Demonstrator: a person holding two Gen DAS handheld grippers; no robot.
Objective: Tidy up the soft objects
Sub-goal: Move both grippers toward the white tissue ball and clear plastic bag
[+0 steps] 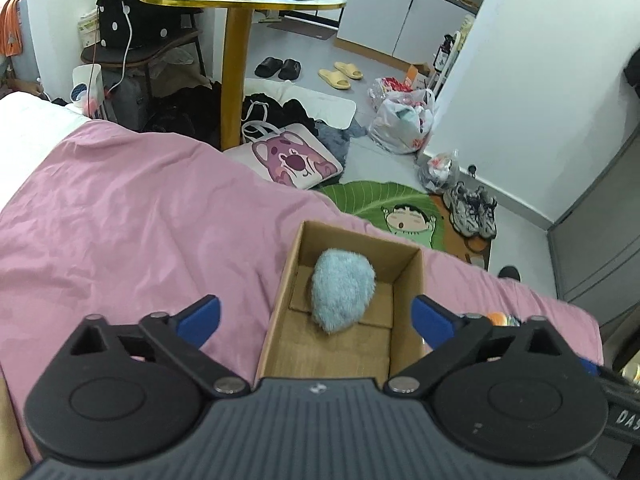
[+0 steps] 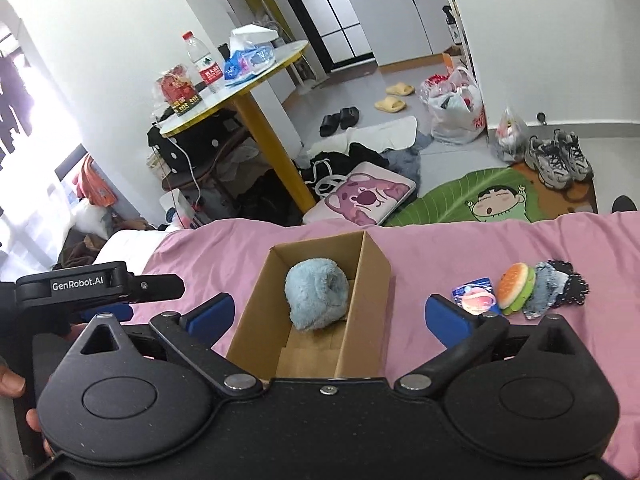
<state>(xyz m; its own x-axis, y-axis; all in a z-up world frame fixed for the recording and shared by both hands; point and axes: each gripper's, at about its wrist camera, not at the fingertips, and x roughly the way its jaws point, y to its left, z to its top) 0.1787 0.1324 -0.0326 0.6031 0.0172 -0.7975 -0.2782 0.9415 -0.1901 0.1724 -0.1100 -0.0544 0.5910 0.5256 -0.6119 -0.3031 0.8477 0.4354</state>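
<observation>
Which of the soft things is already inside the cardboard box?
Only the fluffy light-blue plush lies in the cardboard box. The burger toy, the small packet and the denim piece lie outside on the pink sheet.

box [image 2: 362,276]: plain brown corrugated cardboard, matt, raw cut edges.
blue plush [image 2: 317,295]: pale blue fuzzy pile, shaggy, matt.
bedsheet [image 1: 120,216]: pink woven cloth, matt, finely creased.
left hand-held gripper [image 1: 316,316]: black matt plastic body, ribbed top; blue smooth plastic pads [image 1: 204,314]; dull metal pivot pins.
burger toy [image 2: 516,287]: smooth, slightly glossy, foam-like.
denim piece [image 2: 548,288]: frayed blue cloth.
worktop [image 2: 248,88]: glossy white, marble-like.
</observation>
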